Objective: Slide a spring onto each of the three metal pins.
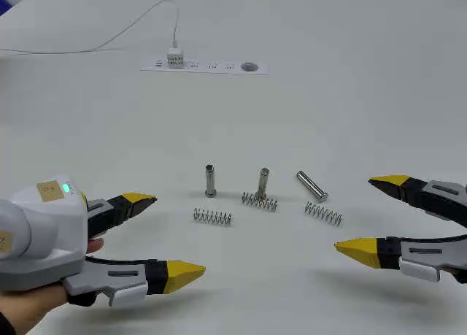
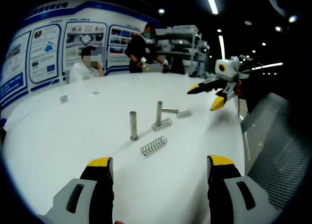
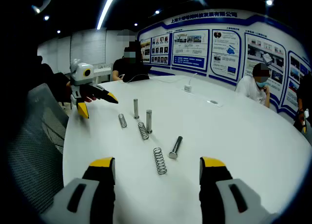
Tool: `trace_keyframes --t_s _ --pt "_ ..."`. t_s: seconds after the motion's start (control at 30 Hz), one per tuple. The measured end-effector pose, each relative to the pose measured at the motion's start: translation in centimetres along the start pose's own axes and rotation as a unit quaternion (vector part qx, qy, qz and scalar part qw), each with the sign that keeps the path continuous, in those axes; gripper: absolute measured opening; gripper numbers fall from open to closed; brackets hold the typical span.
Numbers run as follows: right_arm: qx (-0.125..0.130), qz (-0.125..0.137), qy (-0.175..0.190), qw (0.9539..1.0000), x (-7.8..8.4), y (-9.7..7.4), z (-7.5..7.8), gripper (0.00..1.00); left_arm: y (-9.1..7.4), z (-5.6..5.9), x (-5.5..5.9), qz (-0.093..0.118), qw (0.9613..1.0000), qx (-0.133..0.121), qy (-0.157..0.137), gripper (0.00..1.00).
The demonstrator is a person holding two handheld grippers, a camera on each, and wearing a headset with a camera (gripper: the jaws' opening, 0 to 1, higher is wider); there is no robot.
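On white table [image 1: 350,116], pins [image 1: 210,181], springs [image 1: 212,217]; apparently posters [image 3: 197,49] behind.

Pins: left pin [image 1: 210,182], middle pin [image 1: 263,182], right pin [image 1: 311,186] in a row on the desk [image 1: 394,116], midway.
Springs: left spring [image 1: 212,217], middle spring [image 1: 260,201], right spring [image 1: 323,214], each just nearer me than its pin.
Power strip [image 1: 204,66]: behind them, toward the far edge.

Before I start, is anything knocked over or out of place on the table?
The pin nearest the right gripper lies on its side, while the left pin and the middle pin stand upright. Nothing else looks odd.
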State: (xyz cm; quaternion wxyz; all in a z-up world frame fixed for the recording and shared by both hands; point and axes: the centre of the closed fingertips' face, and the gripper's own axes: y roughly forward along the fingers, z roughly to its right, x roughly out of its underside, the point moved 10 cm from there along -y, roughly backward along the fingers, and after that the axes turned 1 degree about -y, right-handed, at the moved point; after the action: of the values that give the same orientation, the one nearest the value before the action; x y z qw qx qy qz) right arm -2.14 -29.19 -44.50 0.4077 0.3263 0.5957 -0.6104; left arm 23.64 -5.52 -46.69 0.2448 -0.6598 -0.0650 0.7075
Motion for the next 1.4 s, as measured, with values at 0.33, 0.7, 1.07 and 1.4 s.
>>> trace_keyframes --t_s 0.33,0.7,1.07,1.4 --pt "0.001 -0.002 0.004 1.0000 0.1 0.0 -0.1 0.71 0.0 -0.1 -0.1 0.005 1.0000 -0.002 -0.005 0.80" --pt "0.002 -0.005 0.007 1.0000 0.0 0.0 0.0 0.71 0.0 -0.2 -0.2 0.003 1.0000 -0.004 -0.006 0.81" --pt "0.006 -0.018 0.013 0.9997 -0.6 0.0 0.5 0.66 0.1 -0.2 -0.1 0.004 0.9999 -0.005 -0.009 0.79" --pt "0.010 -0.026 0.009 0.9996 -1.8 0.4 1.4 0.61 0.0 -0.4 -0.2 0.008 0.9999 -0.008 -0.011 0.80"
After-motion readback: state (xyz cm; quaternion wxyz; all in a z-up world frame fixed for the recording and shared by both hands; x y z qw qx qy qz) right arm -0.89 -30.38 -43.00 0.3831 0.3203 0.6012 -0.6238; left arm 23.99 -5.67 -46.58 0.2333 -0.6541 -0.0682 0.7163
